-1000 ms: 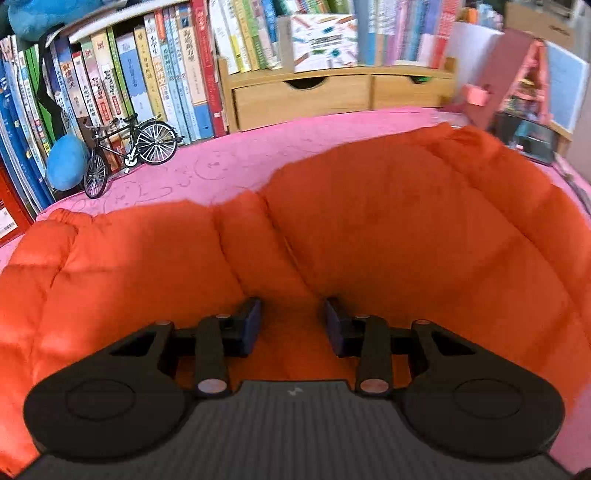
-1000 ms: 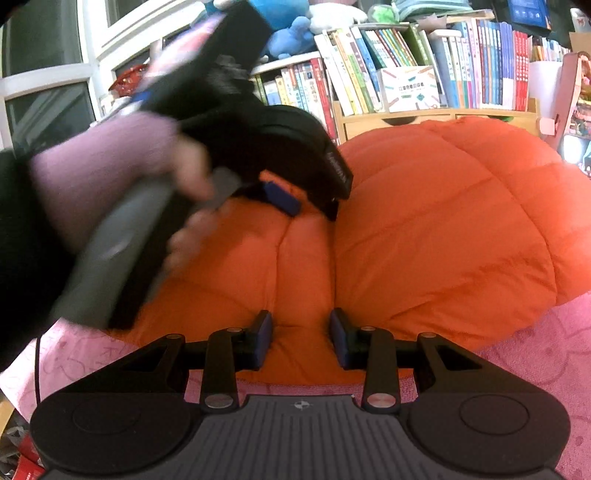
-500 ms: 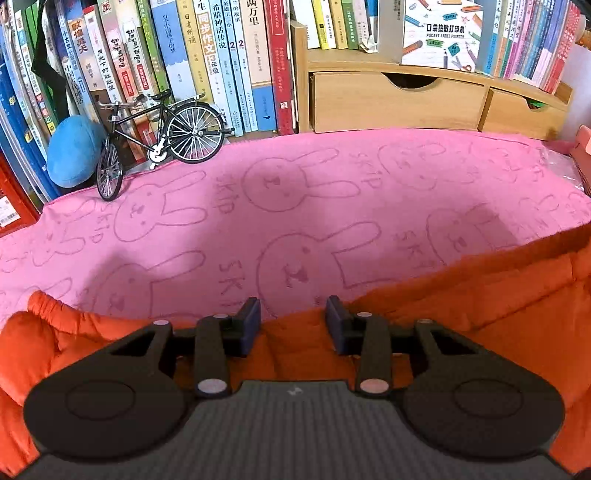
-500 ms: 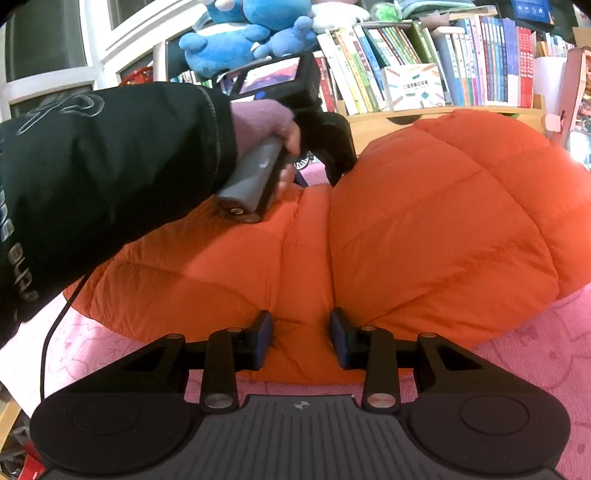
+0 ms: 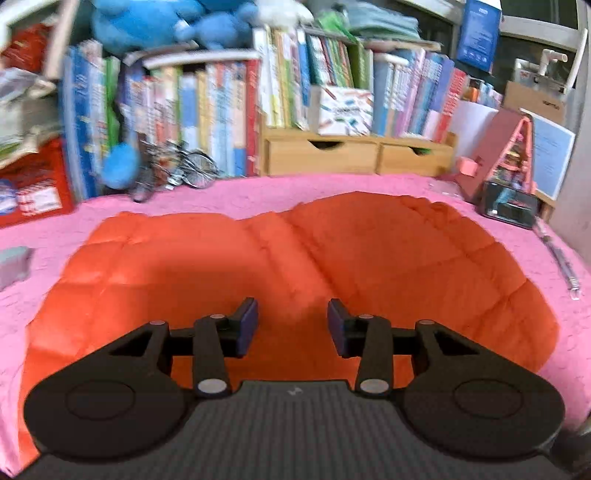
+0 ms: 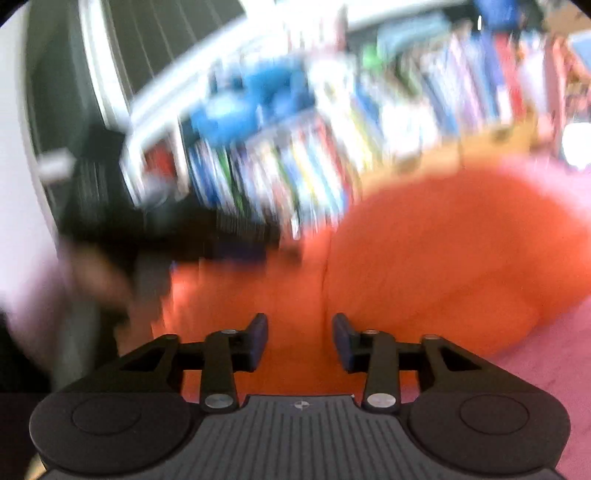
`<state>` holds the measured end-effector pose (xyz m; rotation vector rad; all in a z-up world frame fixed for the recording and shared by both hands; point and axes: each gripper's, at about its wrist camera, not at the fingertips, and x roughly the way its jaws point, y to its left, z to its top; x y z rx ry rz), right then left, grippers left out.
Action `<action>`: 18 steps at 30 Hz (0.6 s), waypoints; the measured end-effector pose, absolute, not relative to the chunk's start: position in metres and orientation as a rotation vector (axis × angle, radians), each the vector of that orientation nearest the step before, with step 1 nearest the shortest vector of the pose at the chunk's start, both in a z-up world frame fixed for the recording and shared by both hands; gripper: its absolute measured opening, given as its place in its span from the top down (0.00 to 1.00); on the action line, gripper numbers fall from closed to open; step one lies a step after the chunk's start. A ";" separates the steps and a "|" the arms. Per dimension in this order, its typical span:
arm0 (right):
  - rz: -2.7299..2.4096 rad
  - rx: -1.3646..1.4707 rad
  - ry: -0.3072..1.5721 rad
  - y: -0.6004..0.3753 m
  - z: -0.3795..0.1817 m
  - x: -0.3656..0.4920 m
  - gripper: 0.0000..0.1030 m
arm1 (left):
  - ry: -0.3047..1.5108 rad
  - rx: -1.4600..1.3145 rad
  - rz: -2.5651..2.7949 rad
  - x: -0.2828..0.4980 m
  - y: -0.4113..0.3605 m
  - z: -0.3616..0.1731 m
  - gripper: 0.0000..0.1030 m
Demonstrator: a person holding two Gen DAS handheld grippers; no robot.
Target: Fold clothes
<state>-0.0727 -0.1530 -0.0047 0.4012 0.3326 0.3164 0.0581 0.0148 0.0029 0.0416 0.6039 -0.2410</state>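
Books [image 5: 221, 110] stand in rows behind the pink cloth [image 5: 240, 195] — blue plush toys [image 5: 147, 22] above, wooden drawers [image 5: 354, 155] below, a model bicycle [image 5: 173, 170] beside them.

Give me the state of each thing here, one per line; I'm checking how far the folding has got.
orange puffer jacket: lying folded on the pink cloth, gripped by neither tool.
left gripper: open above the jacket, jaws just widened, nothing pinched.
right gripper: open at the jacket's near edge, jaws just widened.
wooden drawers: both shut.
model bicycle: upright, blurred.
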 end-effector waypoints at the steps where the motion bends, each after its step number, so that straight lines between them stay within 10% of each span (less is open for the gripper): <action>1: 0.295 0.411 0.294 -0.166 -0.001 -0.077 0.44 | 0.592 0.031 -0.238 0.055 0.011 0.003 0.59; 18: -0.095 0.634 0.418 -0.270 -0.037 -0.083 0.38 | 0.529 0.042 -0.107 0.035 -0.027 -0.023 0.50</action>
